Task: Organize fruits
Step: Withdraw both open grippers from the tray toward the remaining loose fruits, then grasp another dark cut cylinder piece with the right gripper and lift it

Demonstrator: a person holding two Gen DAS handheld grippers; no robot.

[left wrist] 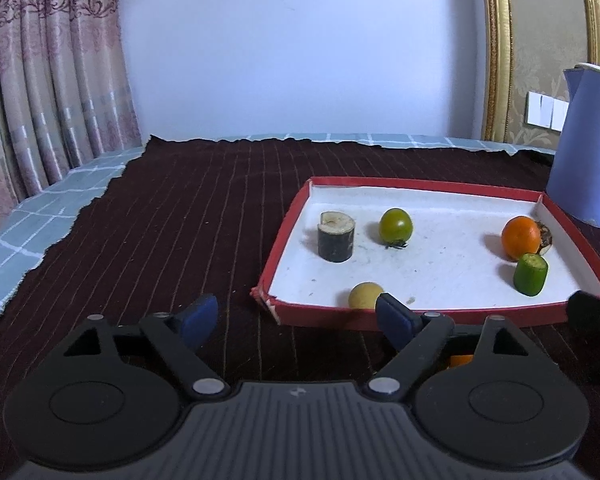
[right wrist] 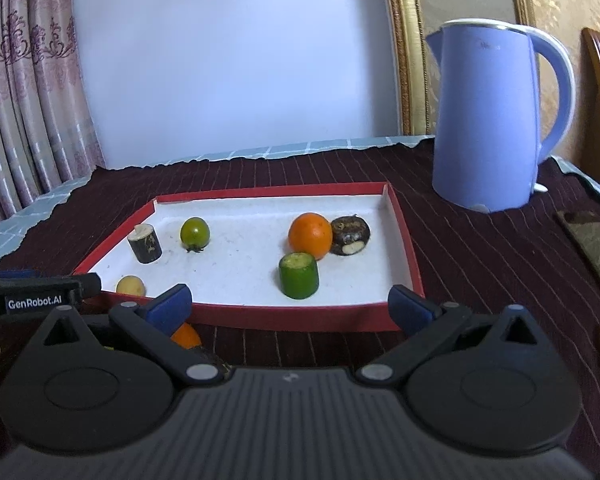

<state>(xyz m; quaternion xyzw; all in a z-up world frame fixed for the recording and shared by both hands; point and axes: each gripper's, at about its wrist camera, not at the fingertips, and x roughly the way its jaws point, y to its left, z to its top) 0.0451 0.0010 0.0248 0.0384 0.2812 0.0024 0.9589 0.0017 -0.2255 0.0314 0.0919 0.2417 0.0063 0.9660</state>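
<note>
Both tools, left tool (left wrist: 296, 320) and right tool (right wrist: 290, 308), gape wide, holding nothing. Beyond their tips, the red tray (right wrist: 260, 312) carries six fruits. Below the right tool, a small orange fruit (right wrist: 186, 336), possibly loose, deserves a centred, gentle pinch.

— Left wrist view: the red tray (left wrist: 286, 227) is being looked at from low over the dark cloth (left wrist: 188, 216), near its front left corner, facing the white wall.

— Right wrist view: the same tray (right wrist: 404, 236) is being faced squarely from its near edge; the blue kettle (right wrist: 488, 120) is being shared by both.
</note>
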